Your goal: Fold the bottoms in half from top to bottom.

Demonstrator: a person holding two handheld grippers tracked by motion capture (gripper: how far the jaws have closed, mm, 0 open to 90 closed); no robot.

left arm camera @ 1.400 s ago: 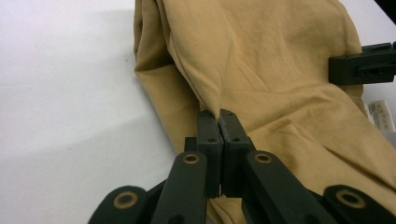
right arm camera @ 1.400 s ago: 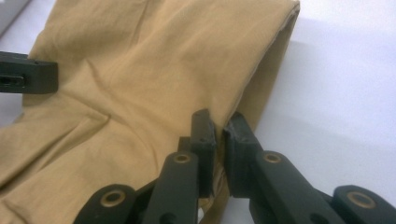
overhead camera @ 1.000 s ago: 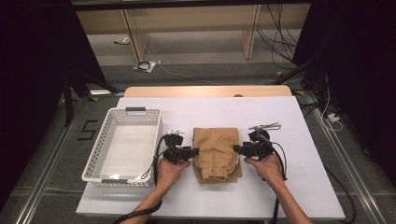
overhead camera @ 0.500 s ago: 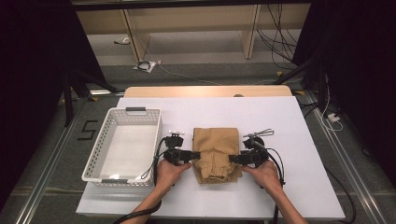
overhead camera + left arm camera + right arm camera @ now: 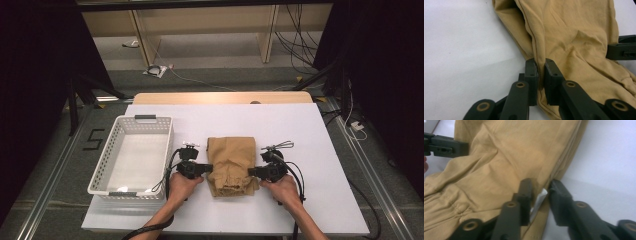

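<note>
A folded tan garment [image 5: 232, 162] lies on the white table [image 5: 310, 135], a little in front of its middle. My left gripper [image 5: 209, 167] is at the garment's left edge. In the left gripper view its jaws have just been closing, and my left gripper [image 5: 541, 72] now pinches a raised fold of the garment [image 5: 574, 37]. My right gripper [image 5: 251, 172] is at the right edge. Its jaws have just been closing too. My right gripper [image 5: 541, 192] straddles the garment [image 5: 506, 152] hem and a white label [image 5: 539, 200], with a gap still showing between the pads.
A white plastic basket [image 5: 132, 120] stands on the table's left part, close beside my left hand. Cables trail from both grippers toward the front edge. Beyond the table's far edge are shelf legs and floor cables.
Both hands have come inward to the garment's side edges. The left jaws have closed onto a fold of cloth and the right jaws have narrowed around the hem.
</note>
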